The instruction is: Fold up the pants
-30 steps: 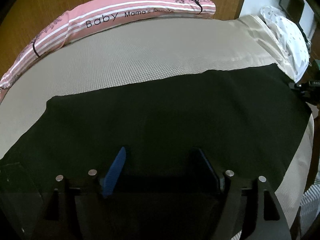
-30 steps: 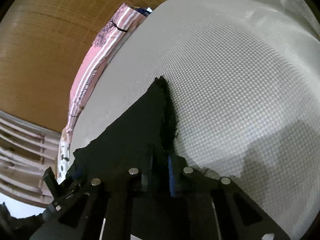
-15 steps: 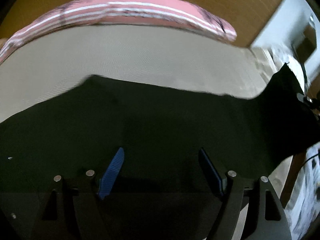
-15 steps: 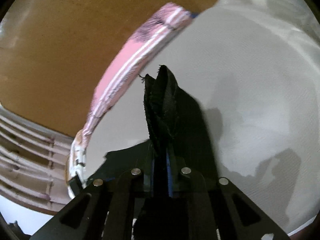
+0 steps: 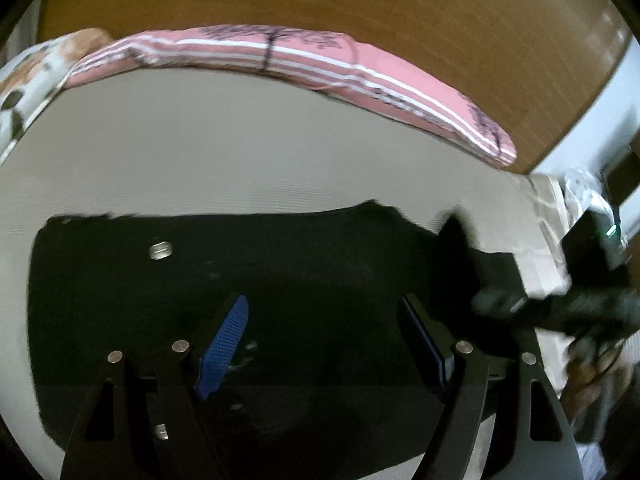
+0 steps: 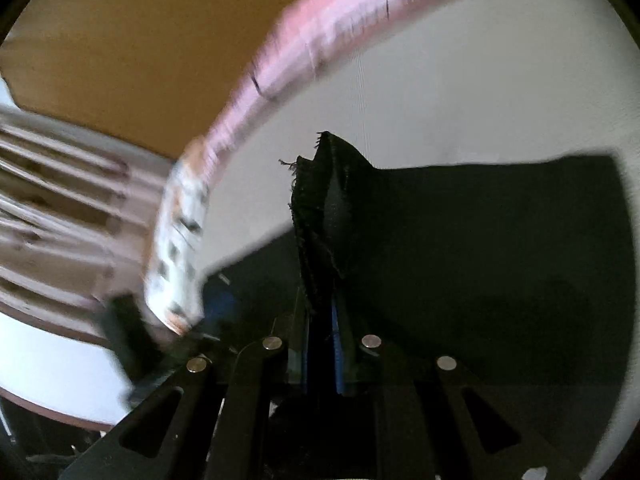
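While right tool (image 6: 320, 320) pinches pants (image 6: 480, 260) hem, left tool (image 5: 324, 344) gapes empty: fold underway; next, lay hem flat on bed (image 5: 240, 152).

The pants (image 5: 304, 280) lie on the bed (image 5: 240, 152); the pillow (image 5: 304, 60) lies beyond at twelve o'clock, against the headboard (image 5: 360, 0).

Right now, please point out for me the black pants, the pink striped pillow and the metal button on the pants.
black pants (image 5: 320, 280): left wrist view, flat middle of the fabric.
pink striped pillow (image 5: 400, 76): left wrist view, its pink top face.
metal button (image 5: 161, 249): left wrist view, centre of the button.
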Demonstrator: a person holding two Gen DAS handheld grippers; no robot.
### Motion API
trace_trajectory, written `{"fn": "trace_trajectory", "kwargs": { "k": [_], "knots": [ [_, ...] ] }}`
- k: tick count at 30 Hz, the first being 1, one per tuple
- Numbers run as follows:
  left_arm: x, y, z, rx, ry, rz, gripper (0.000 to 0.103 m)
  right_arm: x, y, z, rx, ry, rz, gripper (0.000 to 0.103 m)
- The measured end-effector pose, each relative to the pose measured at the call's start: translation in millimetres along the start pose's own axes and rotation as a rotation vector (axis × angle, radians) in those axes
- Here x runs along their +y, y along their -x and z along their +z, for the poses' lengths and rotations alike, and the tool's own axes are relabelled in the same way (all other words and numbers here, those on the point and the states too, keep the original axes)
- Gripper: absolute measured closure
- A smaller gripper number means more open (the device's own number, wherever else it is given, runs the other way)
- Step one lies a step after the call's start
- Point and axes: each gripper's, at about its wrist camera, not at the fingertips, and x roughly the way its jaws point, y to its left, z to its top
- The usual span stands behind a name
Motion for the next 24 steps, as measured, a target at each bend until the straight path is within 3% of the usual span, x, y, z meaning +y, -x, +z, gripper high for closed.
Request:
{"fn": "trace_trajectory", "kwargs": {
  "k": [4, 9, 11, 13, 20, 24],
  "knots": [
    [14.3, 6.9, -3.9, -0.007, 0.008, -0.009, 0.026, 0.9, -56.8, -21.3, 0.113, -0.021, 0.013, 0.099],
    [12.7, 11.4, -0.8, -0.007, -0.016, -0.068, 0.026, 41.4, -74.8, -30.6, 0.104, 0.145, -0.133, 0.096],
    [6.7, 13.4, -1.1, -0.005, -0.023, -0.101, 0.026, 39.5, -65.5, -27.1, 0.090, 0.141, -0.124, 0.096],
    [-4.5, 12.7, -0.6, 0.006, -0.040, -0.145, 0.026, 43.5, -45.6, -21.1, 0.047, 0.164, -0.176, 0.095],
    [-73.8, -17.0, 8.9, 0.032, -0.147, -0.244, 0.026, 8.2, 18.0, -9.3, -0.099, 0.183, -0.498, 0.090],
    [-105.7, -59.0, 14.9, 0.100, -0.195, -0.241, 0.026, -23.9, 42.4, -0.4, -0.146, 0.132, -0.587, 0.088]
  ]
}}
